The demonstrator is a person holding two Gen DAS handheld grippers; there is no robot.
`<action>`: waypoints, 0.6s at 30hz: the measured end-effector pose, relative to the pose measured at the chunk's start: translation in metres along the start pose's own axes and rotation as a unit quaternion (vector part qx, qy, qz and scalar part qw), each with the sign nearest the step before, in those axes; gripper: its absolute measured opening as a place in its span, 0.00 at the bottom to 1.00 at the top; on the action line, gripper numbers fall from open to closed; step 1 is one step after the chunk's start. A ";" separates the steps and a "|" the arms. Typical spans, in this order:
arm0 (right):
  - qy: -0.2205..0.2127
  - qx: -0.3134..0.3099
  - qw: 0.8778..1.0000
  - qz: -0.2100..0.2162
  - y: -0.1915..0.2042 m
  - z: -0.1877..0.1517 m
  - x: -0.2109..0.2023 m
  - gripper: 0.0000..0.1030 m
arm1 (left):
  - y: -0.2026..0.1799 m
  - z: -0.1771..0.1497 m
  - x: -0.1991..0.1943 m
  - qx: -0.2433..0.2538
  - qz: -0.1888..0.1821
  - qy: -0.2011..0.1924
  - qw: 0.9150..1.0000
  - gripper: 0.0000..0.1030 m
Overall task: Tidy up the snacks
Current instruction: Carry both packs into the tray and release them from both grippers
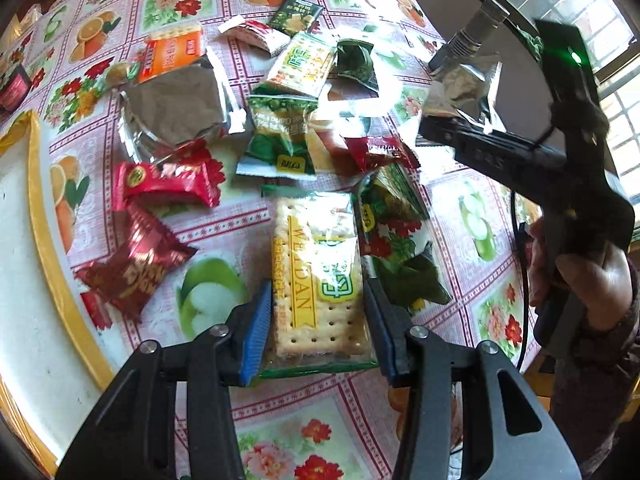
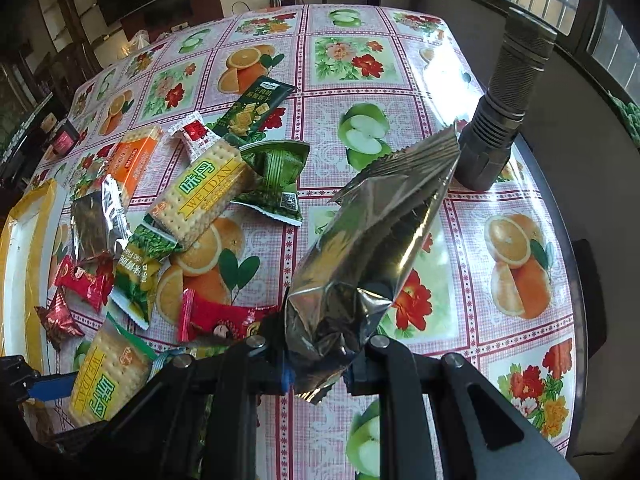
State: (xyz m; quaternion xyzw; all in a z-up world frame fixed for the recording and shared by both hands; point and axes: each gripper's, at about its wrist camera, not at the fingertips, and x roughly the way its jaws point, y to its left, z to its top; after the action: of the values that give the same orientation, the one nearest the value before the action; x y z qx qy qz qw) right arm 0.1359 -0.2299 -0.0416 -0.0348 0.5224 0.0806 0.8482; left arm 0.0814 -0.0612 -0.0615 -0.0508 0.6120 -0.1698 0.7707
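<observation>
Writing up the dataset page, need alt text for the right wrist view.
The right tool is shut on a crinkled silver foil snack pouch, held above a glossy fruit-and-flower patterned tablecloth. To its left lie scattered snack packets, including a yellow-labelled Weidan cracker pack; a dark metal flashlight stands at upper right.

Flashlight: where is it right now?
Right wrist view, upper right: the flashlight stands on the table near its far right edge, just beyond the silver packet in the right gripper.
</observation>
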 end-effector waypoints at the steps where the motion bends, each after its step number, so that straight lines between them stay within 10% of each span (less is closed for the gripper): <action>1: -0.005 -0.001 1.000 -0.002 0.000 -0.003 -0.006 0.16 | 0.000 -0.003 -0.002 0.000 -0.005 -0.001 1.000 0.45; 18: -0.094 -0.113 0.988 0.048 0.122 -0.004 -0.085 0.16 | 0.054 -0.037 -0.102 -0.039 0.006 -0.109 0.993 0.45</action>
State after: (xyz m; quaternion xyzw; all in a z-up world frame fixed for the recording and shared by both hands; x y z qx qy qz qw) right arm 0.0735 -0.1188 0.0358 -0.0980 0.4287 0.1826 0.8794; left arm 0.0374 0.0271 0.0084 -0.0956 0.5305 -0.1343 0.8315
